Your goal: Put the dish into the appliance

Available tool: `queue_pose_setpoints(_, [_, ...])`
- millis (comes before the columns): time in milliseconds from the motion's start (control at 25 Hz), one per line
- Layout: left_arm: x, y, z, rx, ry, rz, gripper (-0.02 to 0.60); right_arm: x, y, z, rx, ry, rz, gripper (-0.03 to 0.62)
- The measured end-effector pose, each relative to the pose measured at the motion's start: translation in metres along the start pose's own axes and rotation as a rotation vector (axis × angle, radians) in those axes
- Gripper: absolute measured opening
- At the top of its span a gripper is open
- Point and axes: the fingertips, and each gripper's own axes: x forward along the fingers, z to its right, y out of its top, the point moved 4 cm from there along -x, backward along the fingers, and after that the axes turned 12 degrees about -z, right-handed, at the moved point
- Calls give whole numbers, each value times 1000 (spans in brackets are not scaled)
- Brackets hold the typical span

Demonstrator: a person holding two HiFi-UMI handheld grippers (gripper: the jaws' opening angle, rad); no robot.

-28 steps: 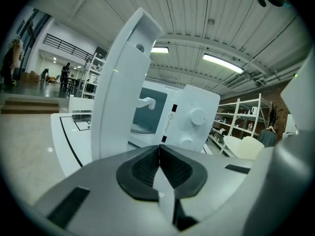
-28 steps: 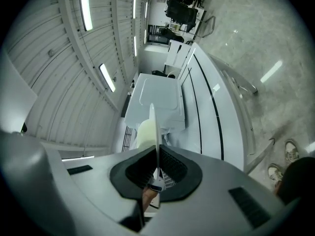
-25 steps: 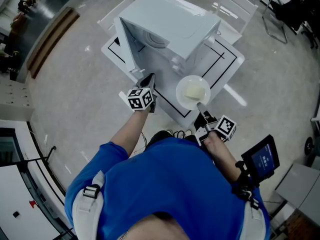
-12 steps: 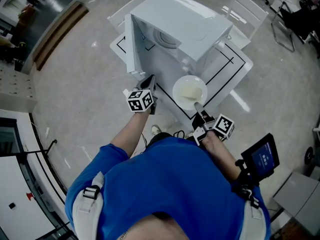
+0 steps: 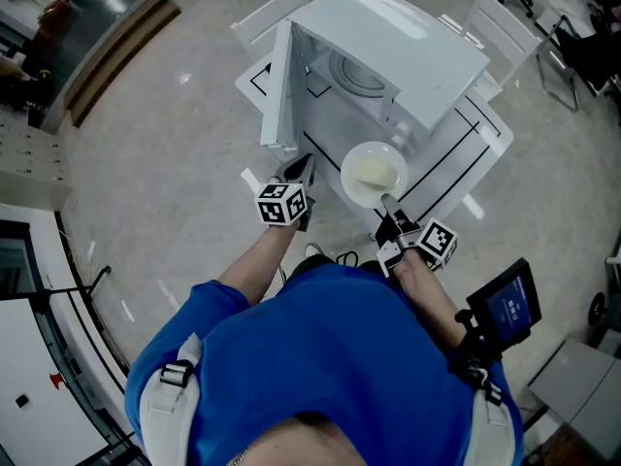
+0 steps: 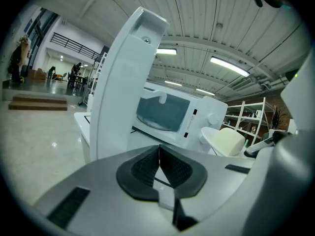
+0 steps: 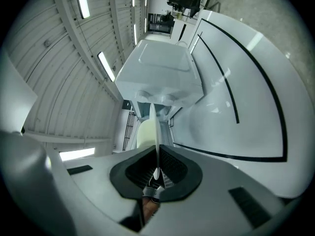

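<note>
A white microwave [image 5: 408, 51] stands on a white table [image 5: 466, 153] with its door [image 5: 278, 90] swung open to the left. My right gripper [image 5: 390, 217] is shut on the near rim of a white dish [image 5: 374, 173] with a pale yellow block on it. The dish hangs level in front of the open cavity. In the right gripper view the dish [image 7: 155, 132] is edge-on, running out from between the pads toward the microwave [image 7: 160, 77]. My left gripper [image 5: 301, 175] is shut and empty, just below the door's lower edge. The left gripper view shows the door [image 6: 125, 87], the microwave [image 6: 172, 117] and the dish [image 6: 224, 140].
White chairs [image 5: 505, 27] stand behind the table. Black lines [image 5: 456, 178] mark the tabletop. A wooden step [image 5: 116, 51] lies far left on the floor. A small screen [image 5: 506, 309] hangs by the person's right hip. A white cabinet [image 5: 29, 357] is at the lower left.
The view has shifted so the microwave sits higher and further right, with its open cavity more exposed. Both grippers have moved a little right, the dish still held in front of the opening.
</note>
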Motion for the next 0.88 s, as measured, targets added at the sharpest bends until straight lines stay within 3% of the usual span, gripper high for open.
queue_pose_setpoints(480, [-28, 5, -65, 28, -69, -2, 6, 78, -19, -14, -1, 1, 71, 11])
queue_pose_setpoints(880, [-46, 14, -98, 47, -119, -14, 6, 108, -24, -24, 32, -7, 163, 11])
